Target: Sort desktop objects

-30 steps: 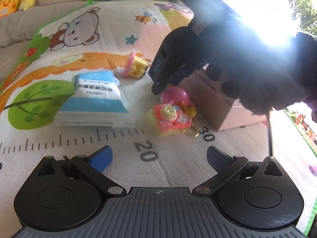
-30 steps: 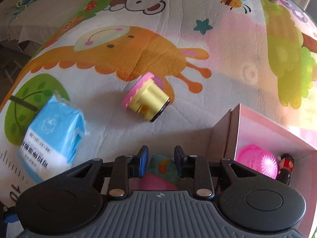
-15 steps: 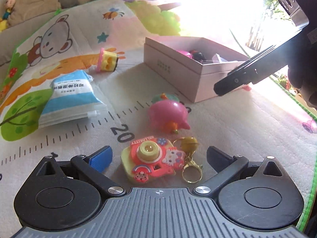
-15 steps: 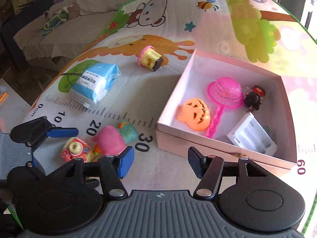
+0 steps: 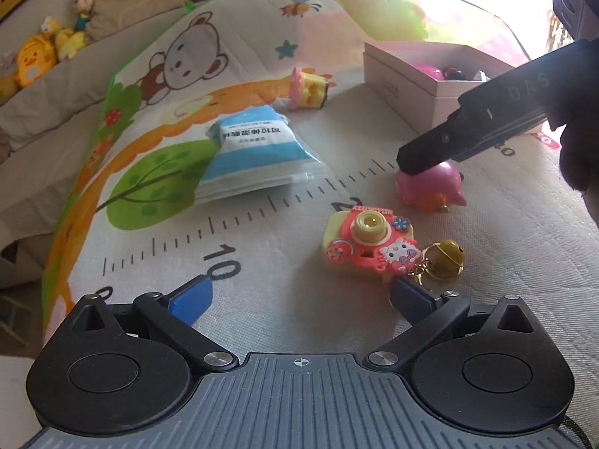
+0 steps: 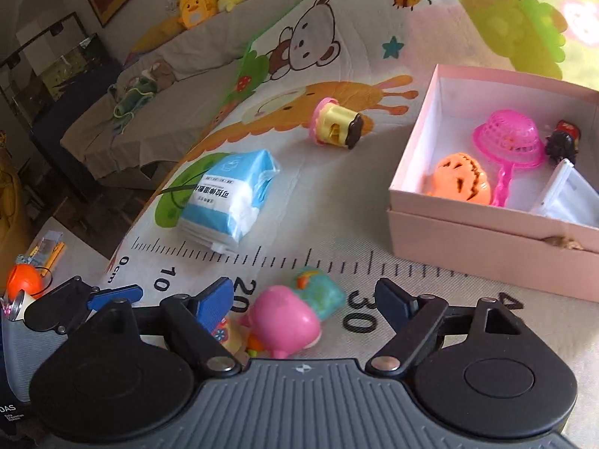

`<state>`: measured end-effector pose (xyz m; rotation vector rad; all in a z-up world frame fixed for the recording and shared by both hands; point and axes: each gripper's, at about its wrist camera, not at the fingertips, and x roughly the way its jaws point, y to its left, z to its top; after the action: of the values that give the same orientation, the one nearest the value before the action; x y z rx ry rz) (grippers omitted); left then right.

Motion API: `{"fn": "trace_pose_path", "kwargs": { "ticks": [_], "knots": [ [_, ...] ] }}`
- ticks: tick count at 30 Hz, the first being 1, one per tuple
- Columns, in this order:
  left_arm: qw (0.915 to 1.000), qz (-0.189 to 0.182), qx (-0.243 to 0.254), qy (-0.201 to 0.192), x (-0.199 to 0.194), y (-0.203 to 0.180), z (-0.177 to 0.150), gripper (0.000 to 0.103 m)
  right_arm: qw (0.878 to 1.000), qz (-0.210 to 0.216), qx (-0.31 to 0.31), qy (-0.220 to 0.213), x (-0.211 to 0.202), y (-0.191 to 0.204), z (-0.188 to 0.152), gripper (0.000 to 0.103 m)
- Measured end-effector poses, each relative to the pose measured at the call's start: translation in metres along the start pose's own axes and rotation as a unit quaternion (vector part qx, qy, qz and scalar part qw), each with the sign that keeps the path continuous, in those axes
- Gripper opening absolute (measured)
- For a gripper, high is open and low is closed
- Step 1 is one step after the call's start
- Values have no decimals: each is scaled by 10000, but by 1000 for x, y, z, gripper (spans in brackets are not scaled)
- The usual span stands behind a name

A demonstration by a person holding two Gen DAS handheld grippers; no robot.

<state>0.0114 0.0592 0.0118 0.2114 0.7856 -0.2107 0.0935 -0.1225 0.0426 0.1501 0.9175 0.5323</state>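
A pink round toy (image 6: 282, 320) with a teal part lies on the play mat between the open jaws of my right gripper (image 6: 305, 301). In the left wrist view the right gripper's finger (image 5: 471, 127) hangs over the same pink toy (image 5: 434, 185). A pink and yellow toy camera keychain (image 5: 368, 245) with a gold bell lies just ahead of my open, empty left gripper (image 5: 299, 297). A blue tissue pack (image 5: 254, 153) and a yellow and pink cup toy (image 5: 309, 88) lie farther out. The pink box (image 6: 483, 239) holds an orange pumpkin, a pink net scoop and other items.
The mat (image 5: 262, 232) has a printed ruler and cartoon animals. Plush toys (image 5: 33, 60) sit on the couch at the far left. The mat's left edge drops off to the floor, where an orange ball (image 6: 22, 282) lies.
My right gripper has come down low over the pink toy with its jaws open around it. My left gripper has drawn back and shifted left; the camera toy now lies farther ahead, to the right.
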Motion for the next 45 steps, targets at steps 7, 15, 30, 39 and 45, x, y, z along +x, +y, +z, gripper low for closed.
{"fn": "trace_pose_path", "kwargs": {
  "ticks": [7, 15, 30, 39, 45],
  "knots": [
    [9973, -699, -176, 145, 2, -15, 6, 103, 9969, -736, -123, -253, -24, -13, -27, 63],
    [9927, -1188, -123, 180, 19, -50, 27, 103, 9828, -1666, 401, -684, -85, -68, -79, 64],
    [9773, -2046, 516, 164, -1, -86, 14, 103, 9914, -964, 183, -864, -66, -31, -39, 84],
    [9820, -1844, 361, 190, -7, -77, 9, 103, 9952, -845, 207, -457, -20, -20, -29, 49],
    [9765, -2109, 410, 190, -5, -94, 16, 103, 9820, -1737, 292, -677, -59, -50, -58, 49]
  ]
}}
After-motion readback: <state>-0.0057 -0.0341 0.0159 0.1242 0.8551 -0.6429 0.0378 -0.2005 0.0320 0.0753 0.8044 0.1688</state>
